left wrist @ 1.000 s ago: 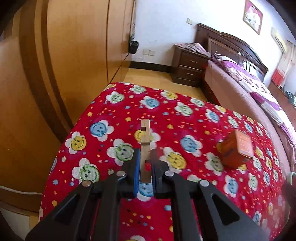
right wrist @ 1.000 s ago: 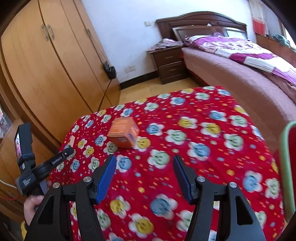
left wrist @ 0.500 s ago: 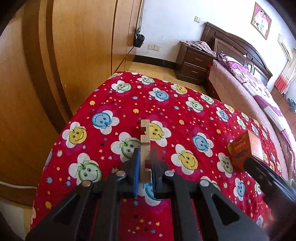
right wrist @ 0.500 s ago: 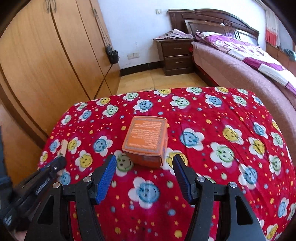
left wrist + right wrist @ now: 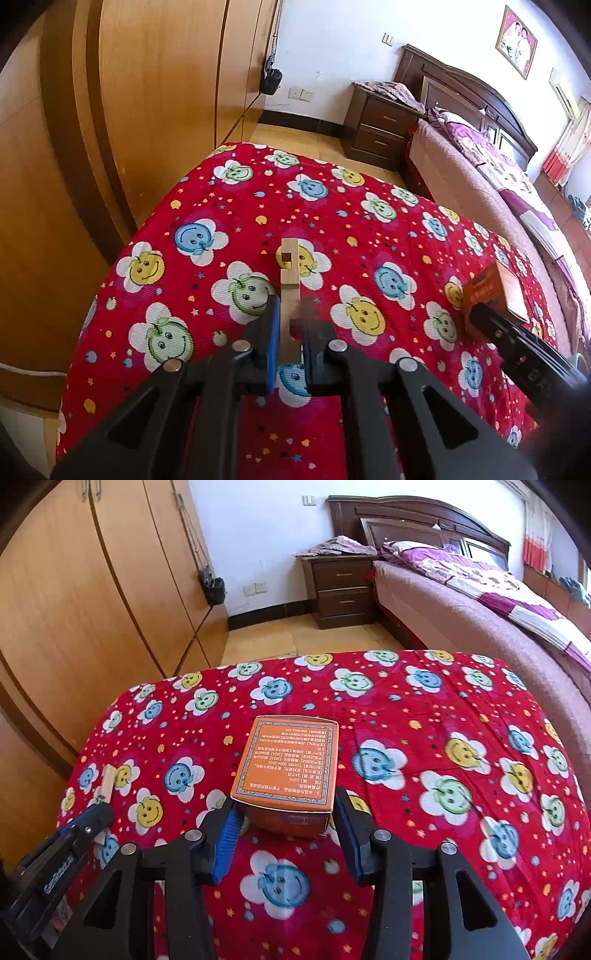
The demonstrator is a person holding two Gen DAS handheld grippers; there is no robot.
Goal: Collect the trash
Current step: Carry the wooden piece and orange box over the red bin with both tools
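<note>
The left gripper [image 5: 288, 339] is clenched on a wooden piece [image 5: 289, 291], its blue-padded fingers [image 5: 272, 332] pressed against both sides of the lower end. The piece is a pale, narrow strip of bare wood with a small square notch cut near its far tip and another step lower down; it points straight toward 12 o'clock, out over the counter [image 5: 369, 229]. From the right wrist camera the same wooden piece [image 5: 106, 780] shows at 9 o'clock, sticking out of the left gripper [image 5: 98, 812].

The right gripper [image 5: 284, 823] is spread wide, one finger on each side of the near end of an orange box [image 5: 291, 764]. Whether the blue pads [image 5: 227, 834] touch the box I cannot tell. The box is a small cardboard carton with a decorated border and lines of white print on its top face, which reads upside down from this camera; its near face is darker orange. It rests flat on the counter near the middle, running toward 12 o'clock. In the left wrist camera the orange box [image 5: 495, 291] sits at 3 o'clock, with the right gripper's finger [image 5: 517, 339] against it.

The counter is covered in a red cloth printed with smiling flowers in blue, yellow and green. A wooden wardrobe [image 5: 92, 590] stands at 10 o'clock, a dark nightstand [image 5: 340, 587] at 12 o'clock and a bed [image 5: 480, 602] at 2 o'clock.
</note>
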